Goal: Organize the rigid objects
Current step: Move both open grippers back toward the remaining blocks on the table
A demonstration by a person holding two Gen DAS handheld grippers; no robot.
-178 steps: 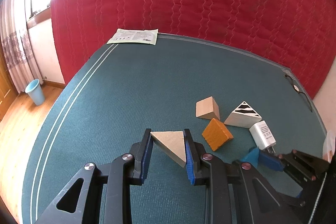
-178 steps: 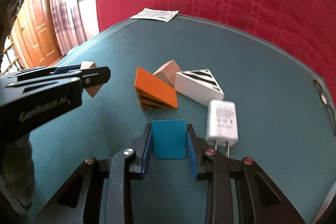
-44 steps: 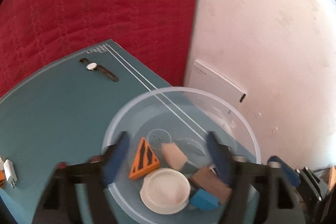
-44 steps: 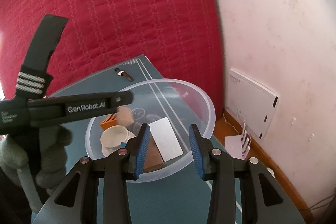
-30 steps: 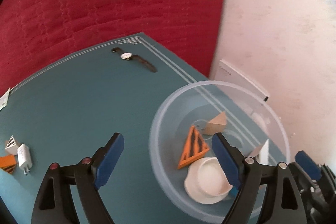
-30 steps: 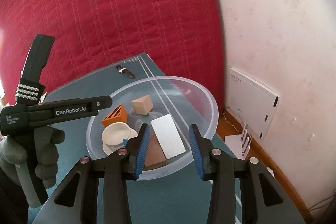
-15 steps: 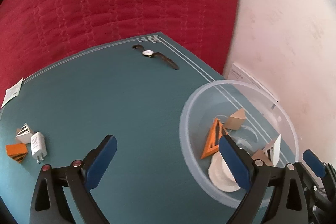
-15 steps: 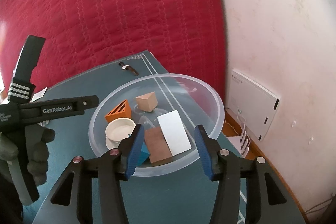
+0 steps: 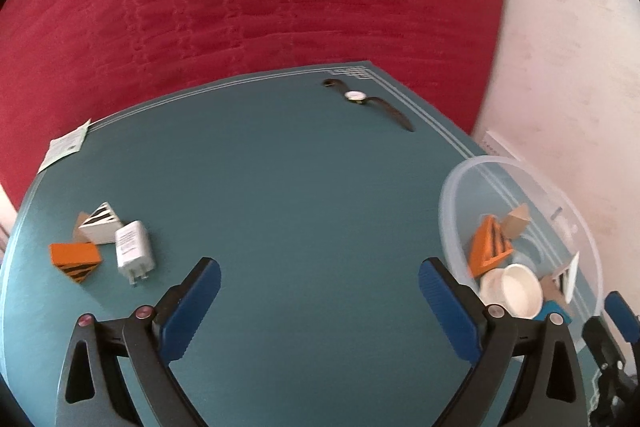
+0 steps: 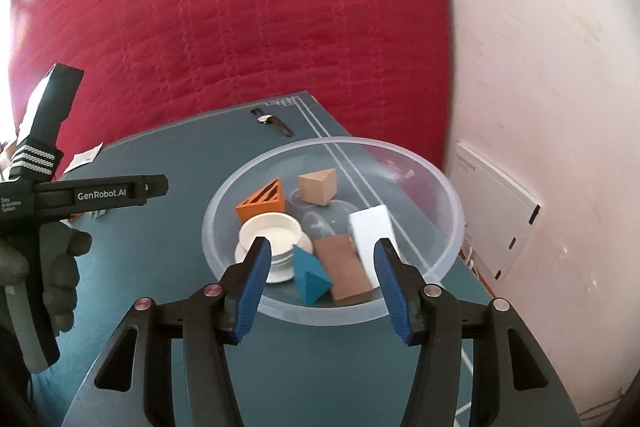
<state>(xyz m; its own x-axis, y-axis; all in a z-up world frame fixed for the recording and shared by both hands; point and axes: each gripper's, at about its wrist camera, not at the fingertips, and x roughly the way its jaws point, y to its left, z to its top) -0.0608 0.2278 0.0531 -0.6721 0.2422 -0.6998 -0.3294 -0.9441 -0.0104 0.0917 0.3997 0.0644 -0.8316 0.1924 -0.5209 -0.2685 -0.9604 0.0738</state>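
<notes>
My left gripper [image 9: 318, 279] is wide open over bare green tabletop, nothing between its fingers. Far to its left lie an orange striped block [image 9: 74, 261], a white striped wedge [image 9: 100, 229] and a white charger plug [image 9: 134, 251]. The clear plastic bowl [image 10: 332, 142] sits at the table's right corner. It holds an orange triangle [image 10: 264, 205], a tan wedge [image 10: 318, 189], a white lid [image 10: 272, 233], a blue wedge [image 10: 310, 277] and a brown and white block [image 10: 344, 267]. My right gripper [image 10: 322, 251] hovers at the bowl's near rim. Its jaws are opening and its pads touch nothing.
A wristwatch [image 9: 360, 97] lies near the table's far corner and a paper packet [image 9: 66, 147] at the far left edge. A red quilted wall stands behind, a white wall and a flat white box [image 10: 496, 211] to the right. A gloved hand [image 10: 48, 267] holds the left gripper.
The left gripper has swung left, away from the bowl, and spread wider. The right jaws have widened around the brown and white block, which lies in the bowl.
</notes>
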